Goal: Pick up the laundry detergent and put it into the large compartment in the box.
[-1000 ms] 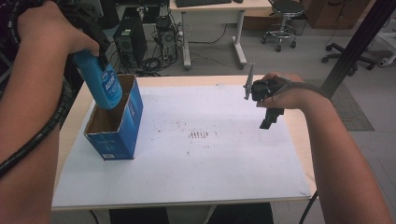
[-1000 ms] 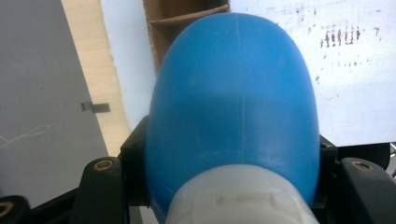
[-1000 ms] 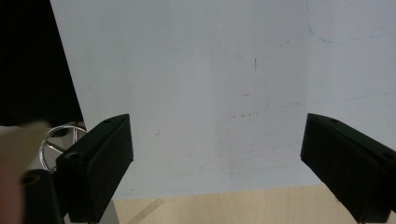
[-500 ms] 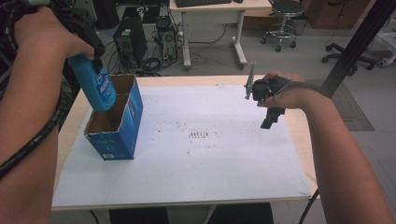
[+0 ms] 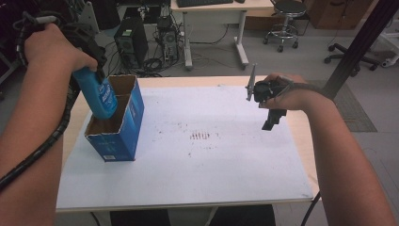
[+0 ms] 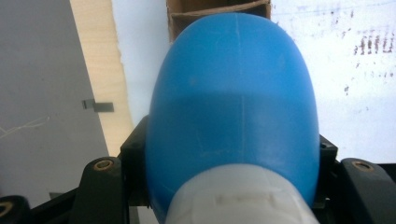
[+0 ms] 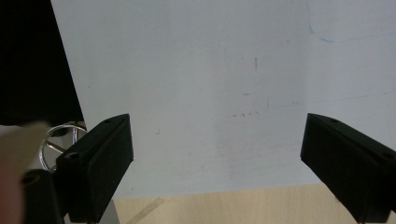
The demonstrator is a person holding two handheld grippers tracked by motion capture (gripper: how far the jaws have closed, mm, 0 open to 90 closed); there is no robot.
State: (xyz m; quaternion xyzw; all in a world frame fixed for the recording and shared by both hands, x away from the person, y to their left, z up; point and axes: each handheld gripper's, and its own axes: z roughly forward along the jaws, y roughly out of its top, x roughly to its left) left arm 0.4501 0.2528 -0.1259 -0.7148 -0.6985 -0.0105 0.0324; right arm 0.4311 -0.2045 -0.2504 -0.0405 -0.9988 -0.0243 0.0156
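Gripping blue bottle (image 5: 99, 96), left tool (image 5: 91, 63), over open box (image 5: 116, 123)

Showing smooth, faintly glossy blue plastic with a fine mould seam on the bottle (image 6: 233, 102), its cap end (image 6: 238, 200) in paler matt plastic. Presenting printed blue cardboard outside and raw brown board inside on the box (image 5: 123, 127). Lying matt and smudged, the white sheet (image 5: 211, 160) over the desk's pale wood edge (image 7: 233, 205). Looking matt black plastic, the right gripper (image 7: 217, 163) jaws.
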